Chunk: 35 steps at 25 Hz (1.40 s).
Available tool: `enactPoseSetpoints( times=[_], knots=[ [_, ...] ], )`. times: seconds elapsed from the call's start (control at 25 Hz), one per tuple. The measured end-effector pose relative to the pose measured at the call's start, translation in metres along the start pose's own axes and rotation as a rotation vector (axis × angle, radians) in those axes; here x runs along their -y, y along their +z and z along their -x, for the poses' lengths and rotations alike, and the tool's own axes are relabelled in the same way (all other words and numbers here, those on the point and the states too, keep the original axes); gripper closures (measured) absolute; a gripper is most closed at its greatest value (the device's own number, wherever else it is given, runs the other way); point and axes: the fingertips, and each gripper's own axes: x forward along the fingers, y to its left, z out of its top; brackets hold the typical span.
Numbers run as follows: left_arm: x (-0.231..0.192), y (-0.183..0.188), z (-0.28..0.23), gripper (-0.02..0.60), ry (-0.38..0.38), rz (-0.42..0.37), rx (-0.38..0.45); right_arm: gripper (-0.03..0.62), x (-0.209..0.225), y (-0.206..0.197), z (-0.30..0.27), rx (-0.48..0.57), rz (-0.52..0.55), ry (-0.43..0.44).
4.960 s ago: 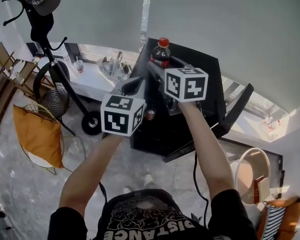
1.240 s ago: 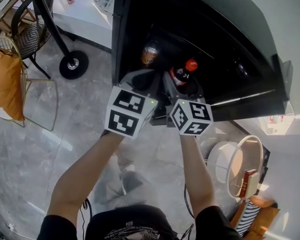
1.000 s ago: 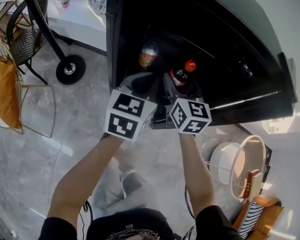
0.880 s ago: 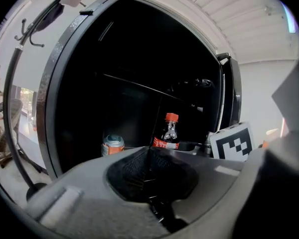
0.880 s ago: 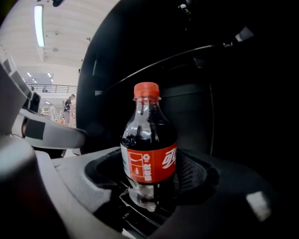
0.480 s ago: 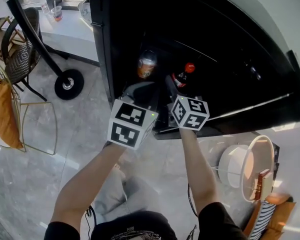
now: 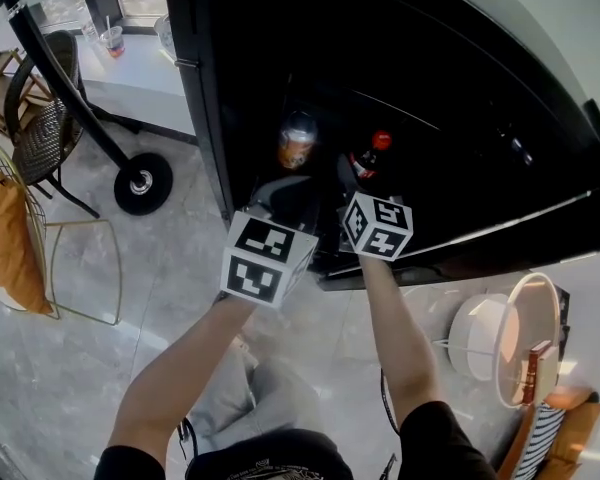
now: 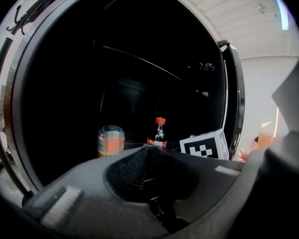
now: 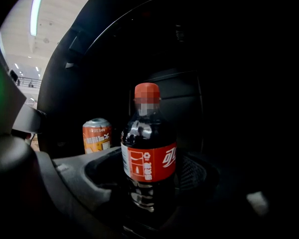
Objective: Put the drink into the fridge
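Note:
A dark cola bottle [image 9: 148, 153] with a red cap and red label stands upright between the jaws of my right gripper [image 9: 150, 183], which is shut on its lower body. In the head view the bottle [image 7: 373, 154] is inside the black fridge [image 7: 195, 98], to the right of an orange can [image 7: 297, 141] on the same shelf. The can [image 9: 96, 135] sits apart from the bottle, further back. My left gripper [image 8: 150, 149] is at the fridge opening, shut with nothing in it, pointing at the can [image 8: 111, 139] and bottle [image 8: 159, 133].
The fridge door [image 7: 520, 230] hangs open on the right. On the grey floor to the left stand a coat stand's round base [image 7: 140, 183] and a wire chair with an orange cushion [image 7: 5, 243]. A round white bin [image 7: 500, 340] sits at lower right.
Five seconds ago the bottle was held up above the fridge's top. Over the last second both grippers moved a little deeper into the fridge, bottle still held.

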Motion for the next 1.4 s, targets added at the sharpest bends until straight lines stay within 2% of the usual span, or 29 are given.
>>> enactPoseSetpoints(
  times=[0.52, 0.76, 0.92, 1.12, 1.24, 1.4],
  knots=[
    [0.012, 0.003, 0.005, 0.577, -0.003, 0.015, -0.026, 0.286, -0.003, 0.010, 0.016, -0.040, 0.012, -0.003],
    [0.024, 0.023, 0.020, 0.577, 0.012, 0.027, -0.041, 0.286, -0.012, 0.031, 0.043, -0.040, -0.023, 0.006],
    [0.036, 0.038, 0.035, 0.577, 0.030, 0.034, -0.048, 0.287, -0.022, 0.049, 0.069, -0.053, -0.003, 0.025],
    [0.059, 0.058, 0.058, 0.577, 0.052, 0.048, -0.073, 0.318, -0.035, 0.076, 0.109, -0.089, -0.013, 0.062],
    [0.072, 0.075, 0.072, 0.577, 0.068, 0.058, -0.074, 0.373, -0.043, 0.096, 0.133, -0.111, -0.013, 0.073],
    [0.093, 0.101, 0.087, 0.578, 0.092, 0.070, -0.064, 0.407, -0.050, 0.128, 0.166, -0.127, -0.031, 0.101]
  ],
)
